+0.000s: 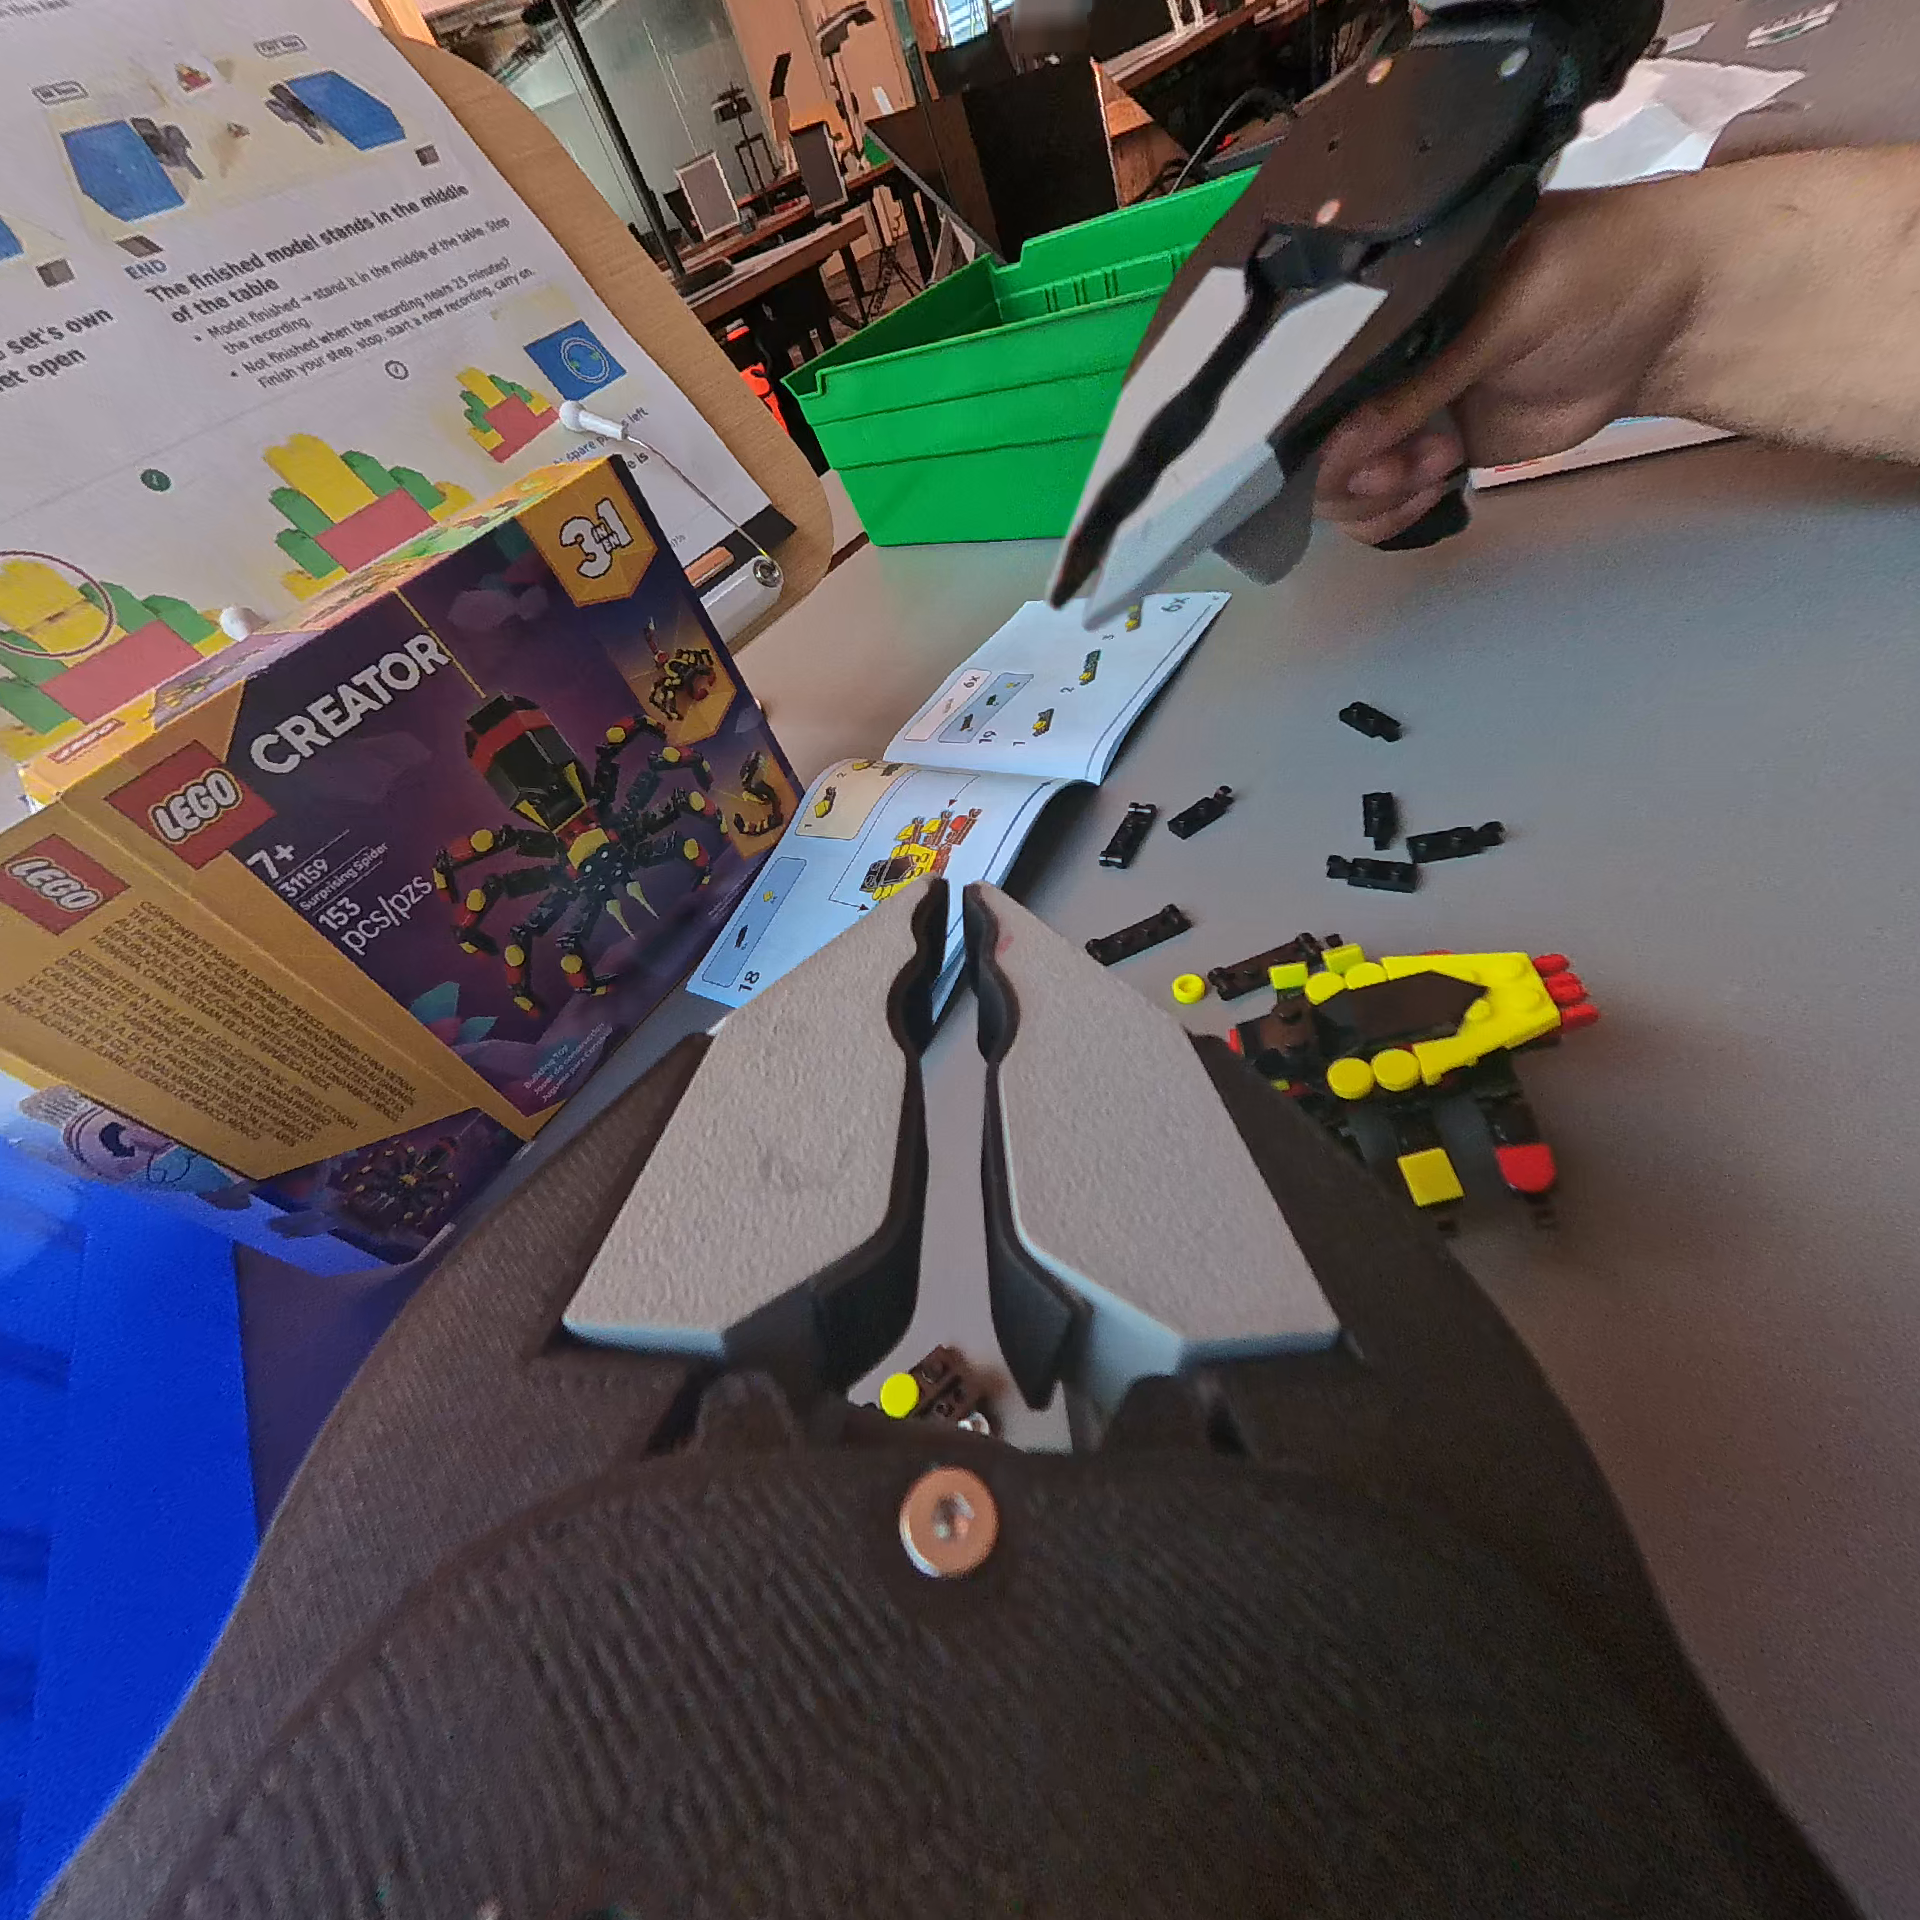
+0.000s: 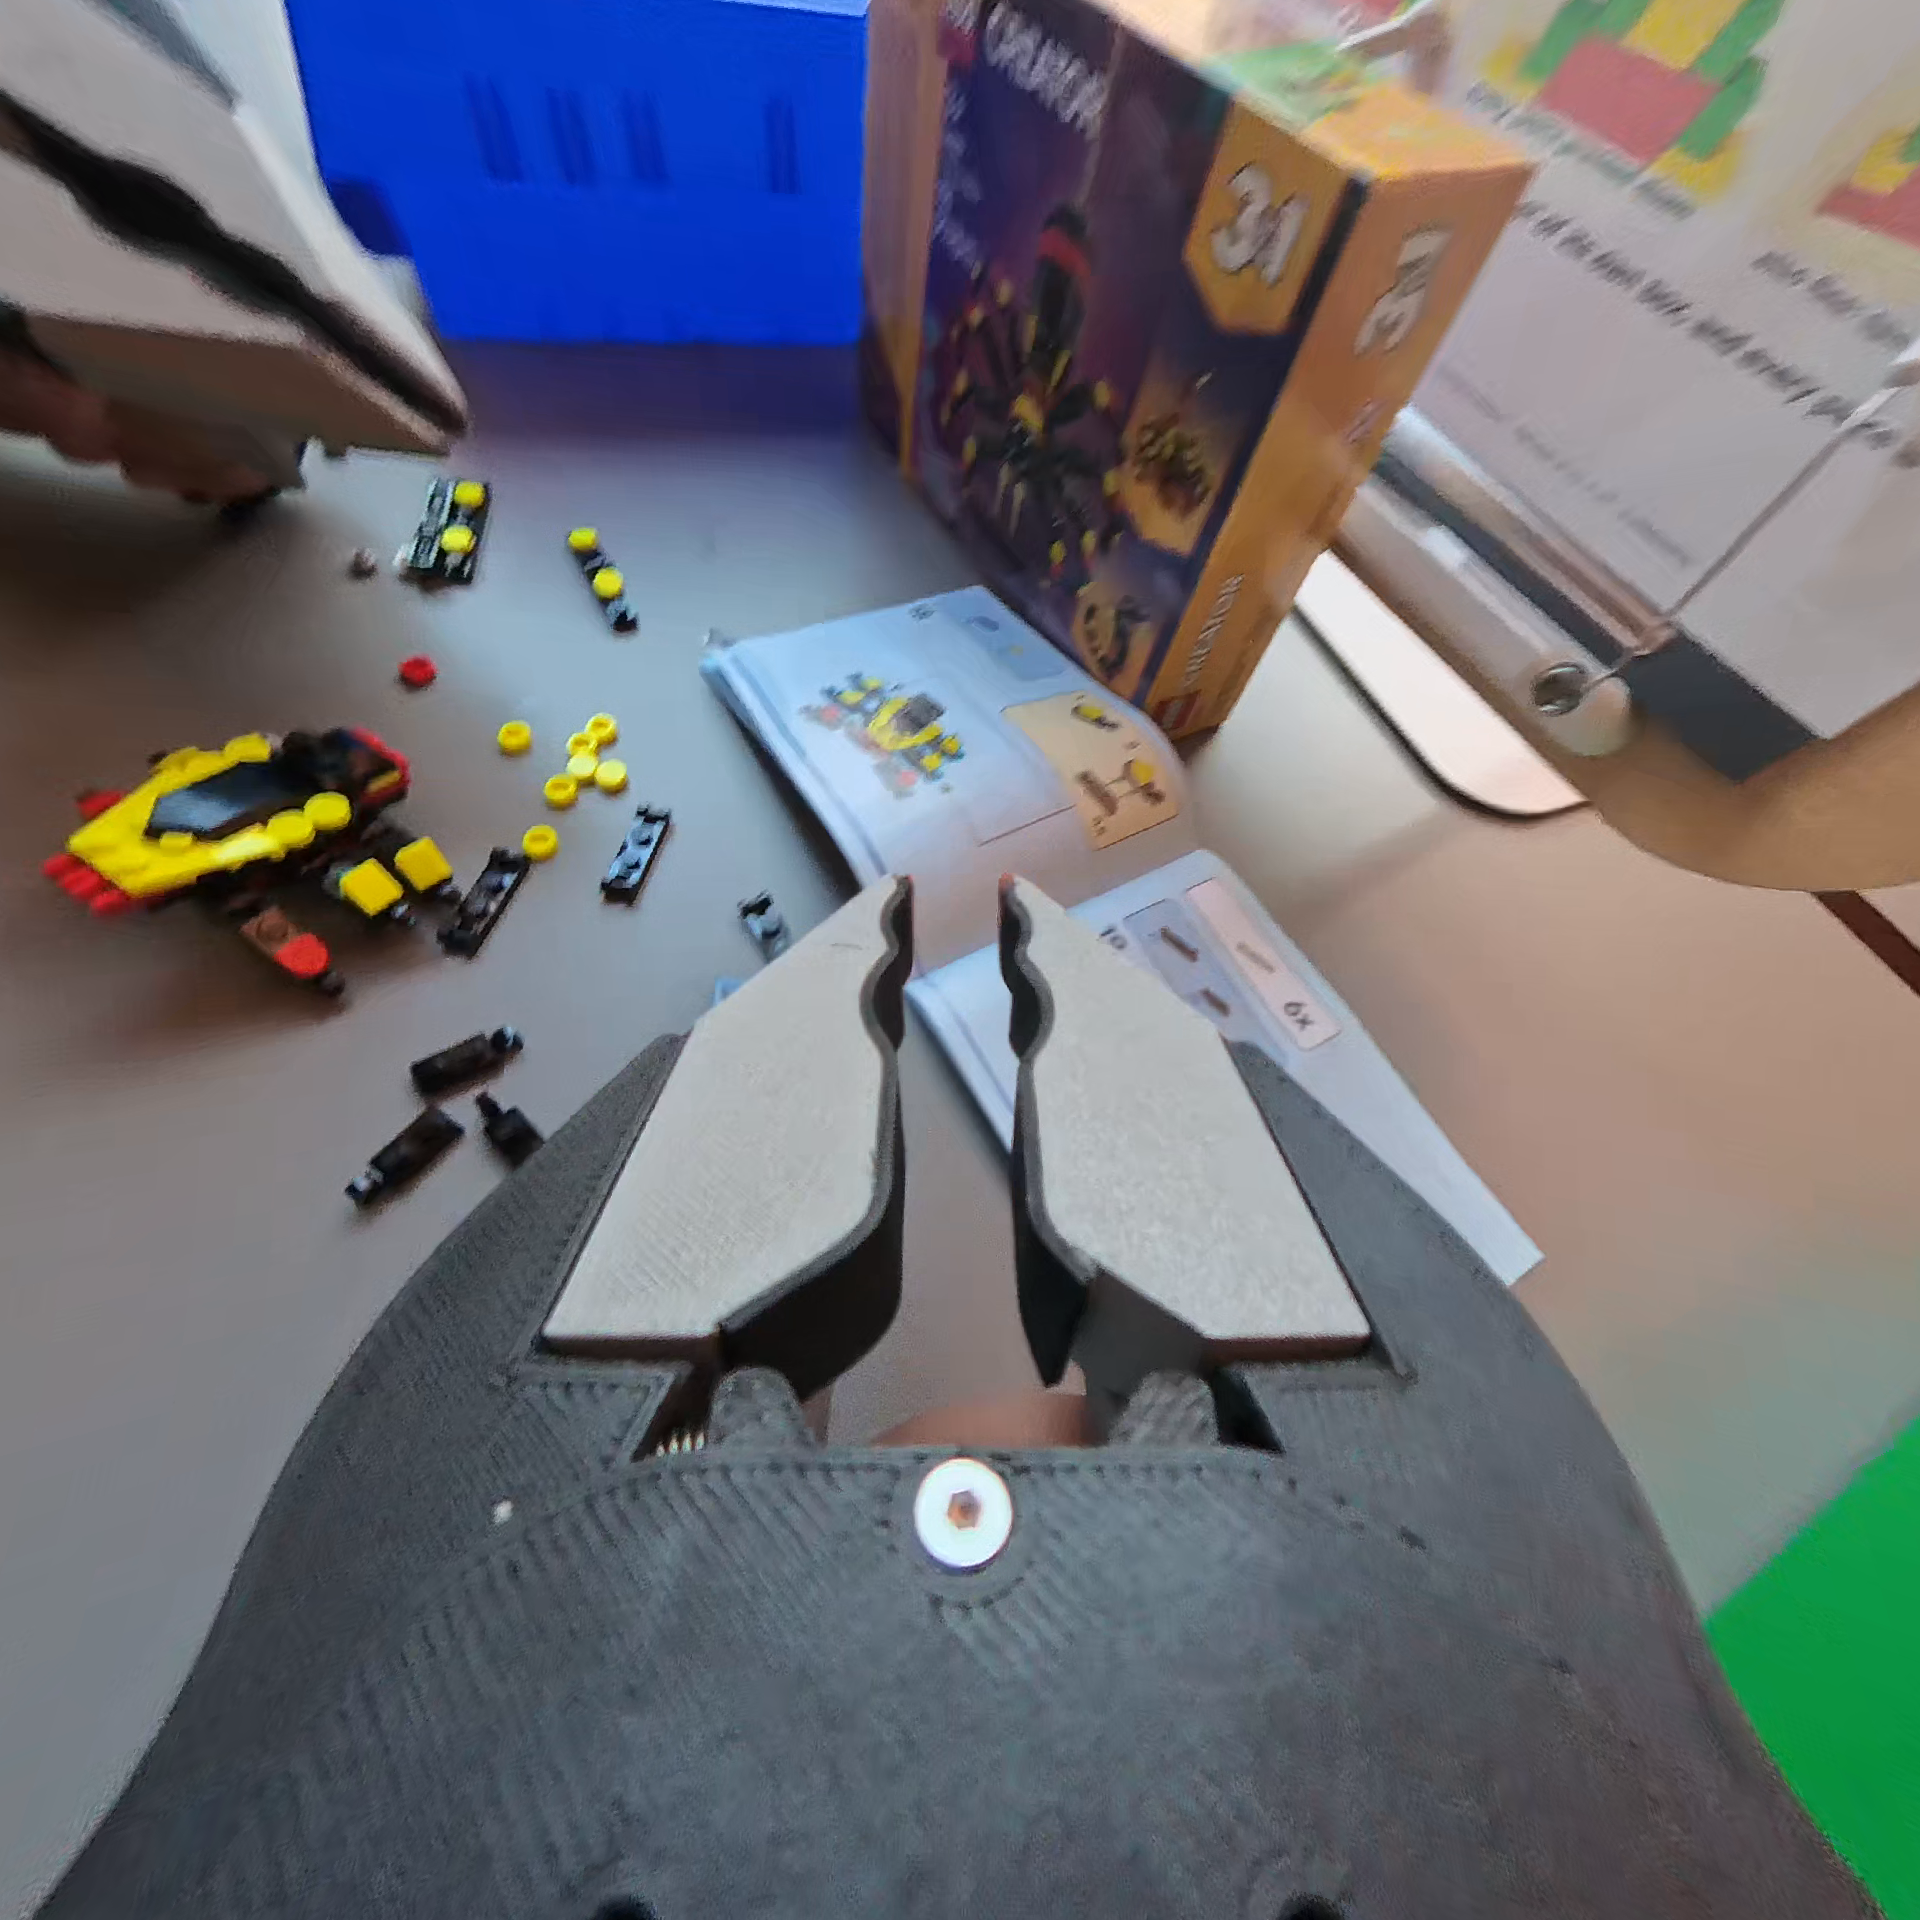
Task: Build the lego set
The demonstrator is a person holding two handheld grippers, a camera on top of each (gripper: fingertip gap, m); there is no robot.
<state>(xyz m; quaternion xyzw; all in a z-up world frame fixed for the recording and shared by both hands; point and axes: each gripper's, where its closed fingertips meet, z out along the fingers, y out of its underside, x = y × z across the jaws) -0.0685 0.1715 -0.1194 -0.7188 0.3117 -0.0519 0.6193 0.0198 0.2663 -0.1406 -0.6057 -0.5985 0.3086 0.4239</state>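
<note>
Room: open workspace with desks and stands in the far background of the left wrist view, out of focus.
Table (image 1: 1662, 665): smooth grey surface, carrying all the pieces.
Model (image 1: 1434, 1049): partly built yellow, black and red brick body, flat on the table at 3 o'clock from the left jaws' tips; at 9 o'clock in the right wrist view (image 2: 234, 821).
Loose parts: small black plates (image 1: 1371, 868) scattered at 12 o'clock from the model; yellow round studs (image 2: 582, 769) clustered between model and booklet in the right wrist view, with one red round stud (image 2: 417, 671) apart at 11 o'clock from them.
Booklet (image 1: 1049, 696): open pale-blue instruction booklet, flat, between box and loose parts.
Box (image 1: 384, 831): purple and yellow cardboard set box with a spider picture, upright at 10 o'clock from the left jaws.
Instruction sheet (image 1: 260, 312): large printed page on a wooden stand behind the box.
Bins: green plastic bin (image 1: 977, 405) at 12 o'clock beyond the booklet; blue plastic bin (image 2: 582, 166) beside the box.
Left gripper (image 1: 956, 899): jaws nearly pressed together, a thin gap between the tips, nothing pinched, above the booklet's near edge.
Right gripper (image 2: 954, 883): jaws slightly spread, empty, raised over the booklet; held by a bare hand (image 1: 1538, 384).
</note>
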